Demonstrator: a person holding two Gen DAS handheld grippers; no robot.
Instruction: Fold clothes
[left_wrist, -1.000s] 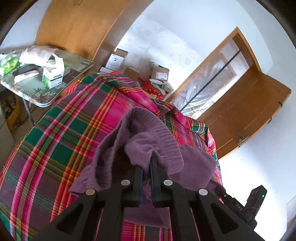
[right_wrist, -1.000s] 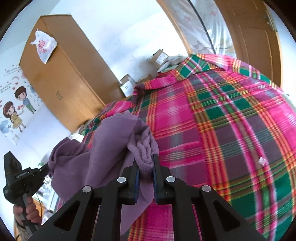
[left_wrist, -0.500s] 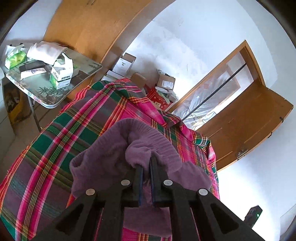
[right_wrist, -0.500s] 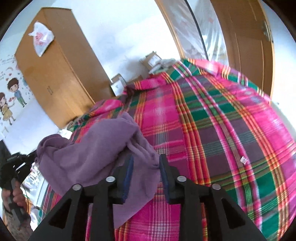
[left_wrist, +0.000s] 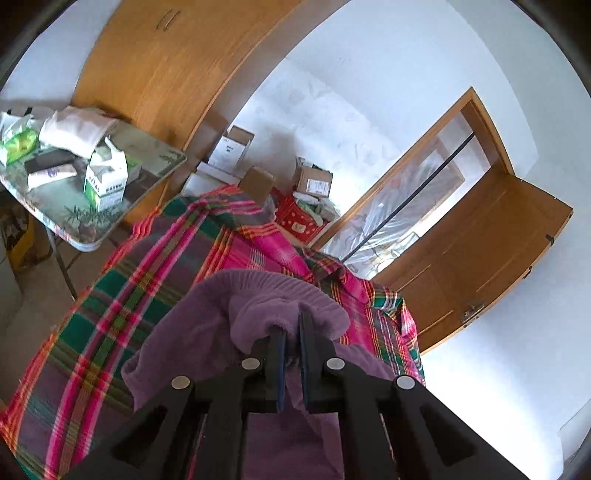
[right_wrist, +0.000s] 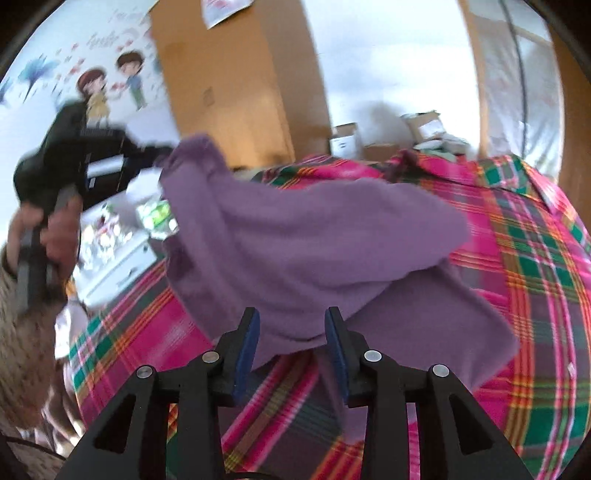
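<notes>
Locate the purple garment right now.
The purple garment hangs over the plaid bedspread: in the right wrist view it stretches from the left gripper, which pinches one edge, down to the bed just beyond the open right gripper.

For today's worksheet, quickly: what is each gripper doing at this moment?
Left gripper: shut on the purple garment.
Right gripper: open, holding nothing; the garment hangs just beyond its fingers.

Right wrist view, left side: black handheld gripper (right_wrist: 92, 158) and hand (right_wrist: 48, 236) motion-blurred. Purple fleece garment (left_wrist: 236, 332) hides plaid bedcover (left_wrist: 122, 306) beneath; lower part cut off at bottom edge.
</notes>
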